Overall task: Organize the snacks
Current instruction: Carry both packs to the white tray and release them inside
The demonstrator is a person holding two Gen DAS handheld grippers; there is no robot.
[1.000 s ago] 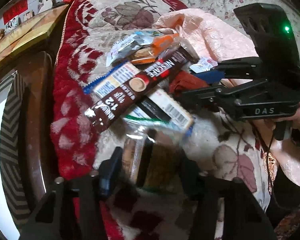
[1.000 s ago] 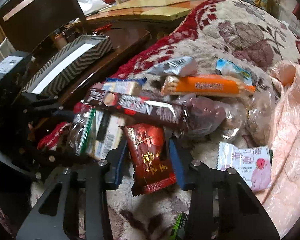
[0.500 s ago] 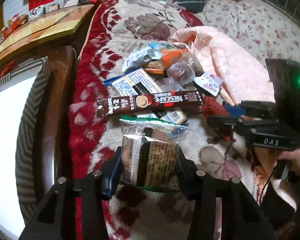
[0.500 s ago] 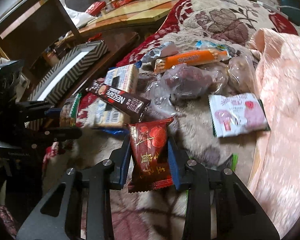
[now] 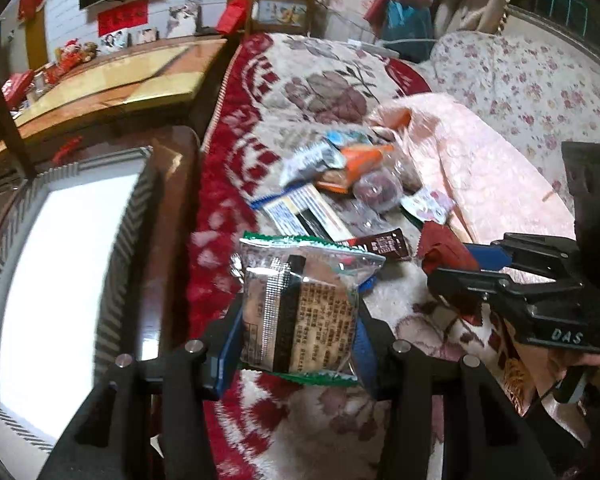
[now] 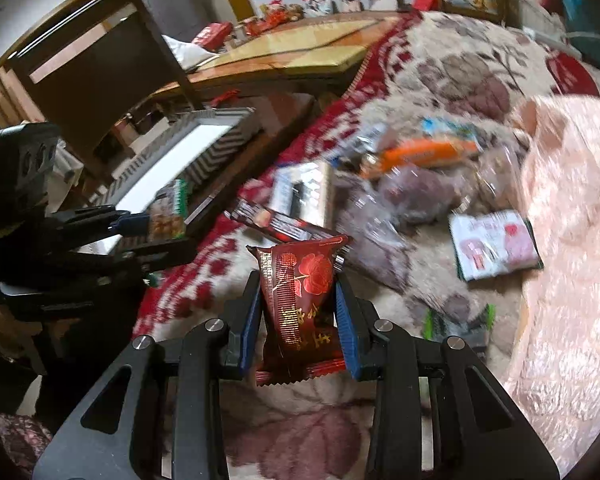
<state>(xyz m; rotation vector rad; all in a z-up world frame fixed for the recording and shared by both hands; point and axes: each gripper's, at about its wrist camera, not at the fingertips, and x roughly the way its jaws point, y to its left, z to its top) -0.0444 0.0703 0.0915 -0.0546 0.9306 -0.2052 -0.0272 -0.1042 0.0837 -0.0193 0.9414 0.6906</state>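
My left gripper (image 5: 298, 320) is shut on a clear biscuit packet with green edges (image 5: 300, 304), held above the blanket. My right gripper (image 6: 298, 312) is shut on a dark red packet with a rose print (image 6: 298, 288), also lifted. The right gripper shows in the left wrist view (image 5: 452, 260) with the red packet (image 5: 440, 246). The left gripper shows in the right wrist view (image 6: 156, 228) holding the biscuit packet (image 6: 168, 212). A pile of snacks (image 5: 340, 184) lies on the floral blanket: an orange packet (image 6: 420, 154), a brown coffee stick (image 6: 284, 226), a pink-and-white packet (image 6: 496, 244).
A zigzag-patterned box with a white inside (image 5: 56, 264) stands on the dark wooden table (image 5: 168, 216) left of the blanket; it also shows in the right wrist view (image 6: 188, 148). A pink quilt (image 5: 480, 168) lies to the right. A chair (image 6: 96, 64) stands behind.
Both grippers have risen and pulled back from the pile with their packets. The left gripper has moved left toward the patterned box. The pile now lies farther off.
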